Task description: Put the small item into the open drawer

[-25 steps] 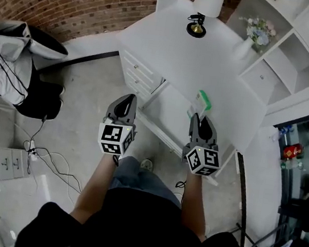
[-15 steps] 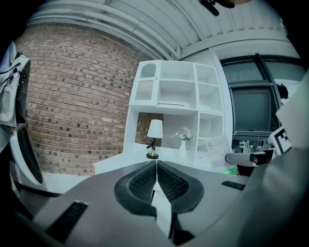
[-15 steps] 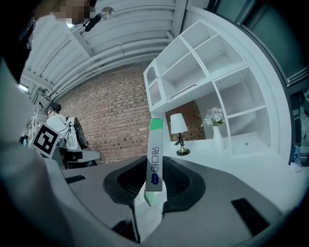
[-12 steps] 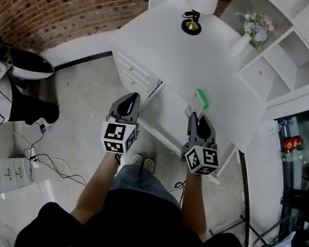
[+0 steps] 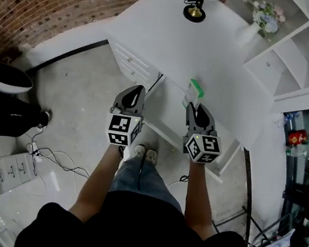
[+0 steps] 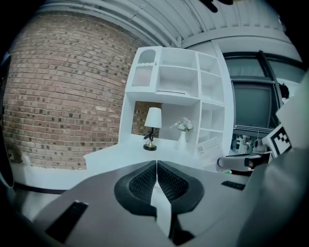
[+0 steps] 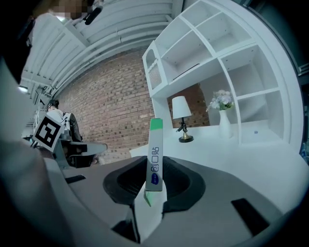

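Note:
The small item, a flat white box with a green end point(image 5: 193, 91), stands upright between the pads of my right gripper point(image 5: 194, 104), which is shut on it. In the right gripper view the box point(image 7: 154, 157) rises out of the right gripper point(image 7: 154, 181) with the green end on top. The open drawer point(image 5: 166, 115) juts out from under the white desk point(image 5: 211, 54), just ahead of and between both grippers. My left gripper point(image 5: 135, 91) hangs at the drawer's left, over the floor. Its pads point(image 6: 145, 182) meet with nothing between them.
A small lamp point(image 5: 195, 10) and a vase of flowers point(image 5: 263, 16) stand at the desk's back, with a white shelf unit point(image 5: 302, 56) at the right. A stack of closed drawers point(image 5: 130, 64) sits left of the open one. Cables point(image 5: 51, 162) lie on the floor.
Both grippers have come a little closer to the desk and the drawer, the box still held in the right one. The person's shoes now show under the grippers.

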Motion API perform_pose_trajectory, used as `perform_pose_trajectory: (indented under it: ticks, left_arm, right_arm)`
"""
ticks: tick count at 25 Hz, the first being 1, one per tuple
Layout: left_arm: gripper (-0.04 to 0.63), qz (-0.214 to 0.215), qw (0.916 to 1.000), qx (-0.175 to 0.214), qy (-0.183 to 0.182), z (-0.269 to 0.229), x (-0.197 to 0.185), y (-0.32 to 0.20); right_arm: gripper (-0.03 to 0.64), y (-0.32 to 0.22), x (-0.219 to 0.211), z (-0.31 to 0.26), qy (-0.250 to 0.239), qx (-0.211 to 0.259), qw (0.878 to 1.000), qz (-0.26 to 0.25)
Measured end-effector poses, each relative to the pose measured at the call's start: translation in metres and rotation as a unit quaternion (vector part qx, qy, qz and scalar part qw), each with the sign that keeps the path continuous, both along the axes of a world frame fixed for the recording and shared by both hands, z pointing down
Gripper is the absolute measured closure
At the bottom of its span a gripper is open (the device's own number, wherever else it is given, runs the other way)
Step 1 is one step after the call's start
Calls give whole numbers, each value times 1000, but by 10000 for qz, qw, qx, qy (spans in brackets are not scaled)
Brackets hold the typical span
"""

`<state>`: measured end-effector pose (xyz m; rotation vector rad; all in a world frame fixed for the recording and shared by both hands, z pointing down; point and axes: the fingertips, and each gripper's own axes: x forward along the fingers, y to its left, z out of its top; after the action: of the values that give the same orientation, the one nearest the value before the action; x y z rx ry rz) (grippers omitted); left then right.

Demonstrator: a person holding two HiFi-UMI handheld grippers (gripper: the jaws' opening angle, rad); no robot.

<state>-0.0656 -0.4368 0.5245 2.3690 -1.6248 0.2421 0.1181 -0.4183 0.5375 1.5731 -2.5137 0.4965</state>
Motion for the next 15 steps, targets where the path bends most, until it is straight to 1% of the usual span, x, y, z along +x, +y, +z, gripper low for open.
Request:
perform_pose_trajectory:
  ticks: [4, 8, 11, 15]
  left_arm:
    - [572, 37, 9999, -164, 24, 21, 10, -22]
    - [572, 107, 9994, -325, 63, 43, 24, -39]
    - [572, 132, 9988, -460, 110, 58, 33, -46]
    - [572, 169, 9978, -628, 146, 73, 41, -45]
  right_arm:
    - [525, -13, -6, 32, 182, -336, 9990, -216]
    - [525, -20, -13, 67, 487, -705, 9951, -503]
    - [525, -23, -20, 94, 821, -1009, 9882, -810]
    - [525, -22, -27, 133, 1202, -1535, 9739, -1162]
